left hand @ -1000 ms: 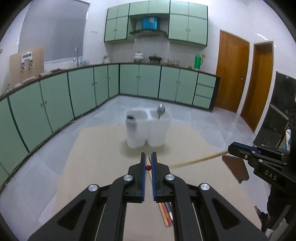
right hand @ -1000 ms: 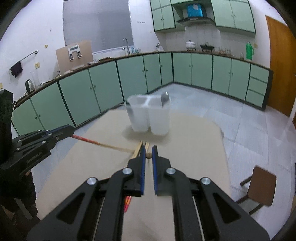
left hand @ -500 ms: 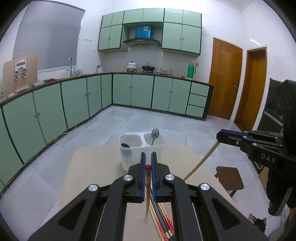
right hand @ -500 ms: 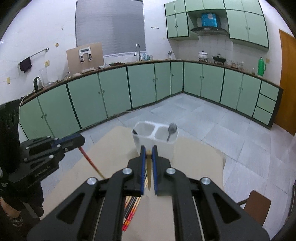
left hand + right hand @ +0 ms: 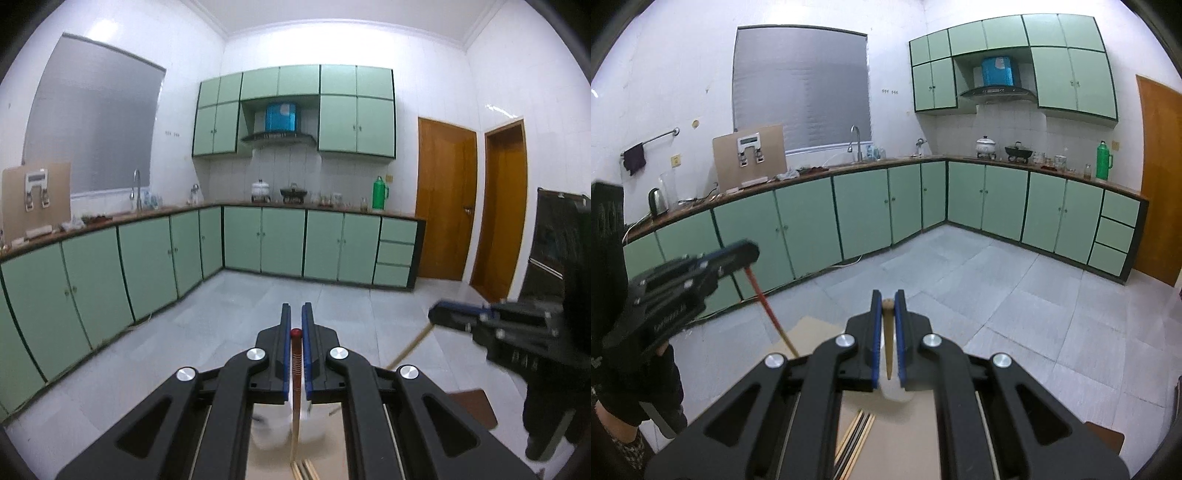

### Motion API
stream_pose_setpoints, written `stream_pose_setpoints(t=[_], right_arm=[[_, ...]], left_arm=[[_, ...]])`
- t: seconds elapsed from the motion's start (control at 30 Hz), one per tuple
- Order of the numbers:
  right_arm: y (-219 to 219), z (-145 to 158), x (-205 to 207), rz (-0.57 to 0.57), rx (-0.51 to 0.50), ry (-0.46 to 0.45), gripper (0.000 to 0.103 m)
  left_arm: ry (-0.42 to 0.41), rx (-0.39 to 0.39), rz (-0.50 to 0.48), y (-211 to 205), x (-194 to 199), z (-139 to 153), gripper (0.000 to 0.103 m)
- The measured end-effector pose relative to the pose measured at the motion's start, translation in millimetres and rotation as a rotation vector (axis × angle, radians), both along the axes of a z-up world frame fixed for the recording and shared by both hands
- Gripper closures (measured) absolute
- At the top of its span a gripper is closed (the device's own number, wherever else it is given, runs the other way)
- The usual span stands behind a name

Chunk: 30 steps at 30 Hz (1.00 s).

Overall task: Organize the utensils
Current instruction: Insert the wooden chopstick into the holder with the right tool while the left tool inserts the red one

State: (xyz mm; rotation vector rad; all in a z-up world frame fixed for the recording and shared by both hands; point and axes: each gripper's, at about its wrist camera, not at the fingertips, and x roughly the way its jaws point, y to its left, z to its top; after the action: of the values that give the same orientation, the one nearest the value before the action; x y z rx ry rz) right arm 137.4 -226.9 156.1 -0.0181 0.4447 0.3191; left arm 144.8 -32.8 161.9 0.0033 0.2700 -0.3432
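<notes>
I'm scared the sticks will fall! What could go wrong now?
The left gripper pinches the red-tipped chopstick only near its top, so the long hanging end could swing and miss the white holder below.

The right gripper holds the wooden chopstick the same way; it might slip out or tip.

Both hang close together above the holder, so they could bump each other going down, or knock the loose chopsticks on the table.
</notes>
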Motion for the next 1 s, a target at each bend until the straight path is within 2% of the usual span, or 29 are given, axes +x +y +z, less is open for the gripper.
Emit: stream_pose_setpoints(t=[0.17,0.3,0.57,0.77,0.87,0.97,1.0], right_arm=[[-1.1,-4.7,40.4,-0.027,-0.013,0.01,0.097],[0.2,-23.9,68.3,-0.034,-0.014,0.056,0.097],[12.9,-86.0,101.5,-0.035,-0.034,0.17,0.097],[19.6,-111.0,108.7,-0.028,-0.029,0.222,0.097],[19.0,-112.3,105.2,-0.039,-0.034,0.227,0.092],[14.5,-106.9,95.1,-0.053,-0.026,0.207,0.072],[10.5,-104.7,91.0,-0.063,-0.028,0.195,0.068]], left_arm=[[-0.039,0.004,0.027,-11.8,38.0,3.9,0.097],[-0.036,0.036,0.049,-23.0,67.3,-19.6,0.097],[0.105,0.047,0.063,-21.1,113.6,-83.2,0.097],[0.186,0.07,0.066,-14.6,121.7,-111.0,0.097],[0.195,0.07,0.067,-9.4,117.9,-114.4,0.094],[0.19,0.061,0.07,-3.1,108.4,-110.1,0.08],[0.188,0.057,0.071,-1.8,105.9,-108.7,0.077]])
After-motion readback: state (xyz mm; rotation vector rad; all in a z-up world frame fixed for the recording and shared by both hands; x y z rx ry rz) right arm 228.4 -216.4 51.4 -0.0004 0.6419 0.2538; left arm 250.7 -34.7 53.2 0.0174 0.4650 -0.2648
